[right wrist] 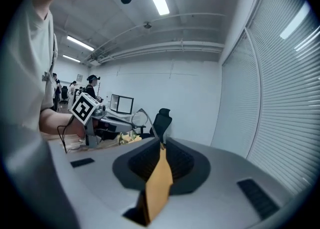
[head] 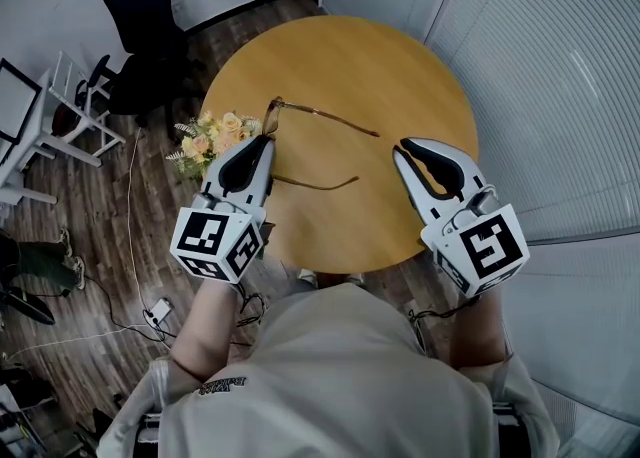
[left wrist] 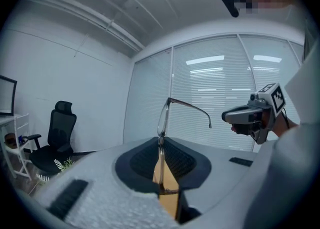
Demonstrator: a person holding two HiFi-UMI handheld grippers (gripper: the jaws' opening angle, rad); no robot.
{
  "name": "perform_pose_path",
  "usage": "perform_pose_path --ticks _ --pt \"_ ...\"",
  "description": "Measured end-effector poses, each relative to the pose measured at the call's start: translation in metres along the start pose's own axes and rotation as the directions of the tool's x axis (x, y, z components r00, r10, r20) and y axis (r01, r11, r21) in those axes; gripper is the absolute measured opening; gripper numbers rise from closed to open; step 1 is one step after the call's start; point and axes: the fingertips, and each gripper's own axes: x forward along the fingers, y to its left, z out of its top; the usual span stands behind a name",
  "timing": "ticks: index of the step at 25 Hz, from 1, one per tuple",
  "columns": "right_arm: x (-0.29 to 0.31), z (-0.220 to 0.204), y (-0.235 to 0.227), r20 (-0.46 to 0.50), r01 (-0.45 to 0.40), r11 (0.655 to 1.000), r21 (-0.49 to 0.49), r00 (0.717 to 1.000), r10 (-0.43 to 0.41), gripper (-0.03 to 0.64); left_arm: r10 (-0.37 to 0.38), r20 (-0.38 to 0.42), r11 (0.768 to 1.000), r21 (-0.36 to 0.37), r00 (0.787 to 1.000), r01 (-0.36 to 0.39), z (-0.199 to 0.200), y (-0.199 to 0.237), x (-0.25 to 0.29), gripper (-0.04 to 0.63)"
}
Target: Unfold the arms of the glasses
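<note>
LEFT TONGS HOLD THE FRAME: A person's left tongs (head: pixel 264 142) are clamped on the front rim of wire-framed glasses (head: pixel 271 118) near the left edge of a round table (head: pixel 400 76). Both thin arms (head: pixel 330 119) appear swung out toward the centre. The right tongs (head: pixel 402 153), closed on nothing, hang near the right edge, well apart from the frame.

The glasses look light, springy and easily bent, and the lenses are probably slippery. The safest hold appears to be the rim or bridge, with any push on an arm made close to its hinge.

The left gripper view shows the rim pinched at the jaw tips and one arm curving to its ear hook, detail the head view cannot resolve. Only the head view shows both arms spread, and flowers (head: pixel 212 139) by the left edge.
</note>
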Motion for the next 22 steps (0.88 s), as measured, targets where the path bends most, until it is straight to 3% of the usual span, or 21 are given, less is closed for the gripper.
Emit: perform_pose_path --ticks 6,14,22 --pt "-0.013 0.031 -0.026 0.115 0.102 0.993 0.065 0.987 -0.109 0.039 0.022 0.088 1.0 0.018 0.996 -0.024 0.039 0.009 -0.002 0.047" --pt "-0.034 0.077 -0.049 0.267 0.17 0.975 0.143 0.942 -0.204 0.038 0.008 0.18 0.999 0.037 0.984 -0.015 0.084 0.003 -0.003 0.048" --pt "-0.063 0.082 -0.058 0.322 0.224 0.956 0.189 0.906 -0.275 0.038 0.006 0.232 0.997 0.069 0.973 -0.023 0.103 -0.008 -0.013 0.046"
